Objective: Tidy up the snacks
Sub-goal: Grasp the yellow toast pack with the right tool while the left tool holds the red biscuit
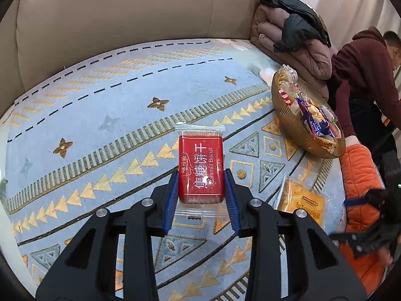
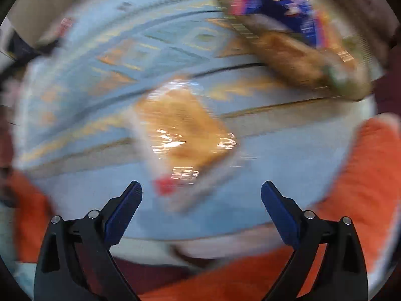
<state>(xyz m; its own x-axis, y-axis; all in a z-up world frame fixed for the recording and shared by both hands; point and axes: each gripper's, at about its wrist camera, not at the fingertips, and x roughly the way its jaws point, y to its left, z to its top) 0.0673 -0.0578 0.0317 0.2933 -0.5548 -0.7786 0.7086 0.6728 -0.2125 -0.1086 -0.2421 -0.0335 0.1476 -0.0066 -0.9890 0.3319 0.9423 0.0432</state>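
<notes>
— Blue patterned cloth (image 1: pixel 105 115) with orange triangles covers the whole surface, and a beige cushioned back (image 1: pixel 112 7) curves behind it. What's nearest?

— On the left wrist view, the left gripper (image 1: pixel 201 175). Its blue pads sit tight against both long sides of a red biscuit pack (image 1: pixel 201 169), so it has the pack clamped. The pack points away from the camera, its clear end seal toward the cloth pattern beyond.

— And the other one?

— The right gripper (image 2: pixel 201 188) stands wide apart with nothing between its fingers (image 2: pixel 125 208). That view is badly smeared. Just ahead of the tips a tan snack (image 2: pixel 185 135) in clear wrap lies flat on the cloth. The same snack shows in the left view to the right of the red pack, near the cloth's edge.

— Orange at the sides?

— Orange quilted sleeves (image 2: pixel 363 175), blurred; one also shows at the right edge of the left view, next to the right gripper's black frame.

— Farther out?

— A gold bowl (image 1: pixel 285 115), ribbed, standing on the cloth to the right and holding several wrapped snacks (image 1: pixel 315 118), one blue and others pale. In the right view it is a smear at upper right.

— Behind that?

— A folded brown padded coat (image 1: pixel 295 47) with a black jacket (image 1: pixel 295 22) on top, against the cushioned back. At the far right, a person in a maroon hoodie (image 1: pixel 361 62) bends away.
</notes>
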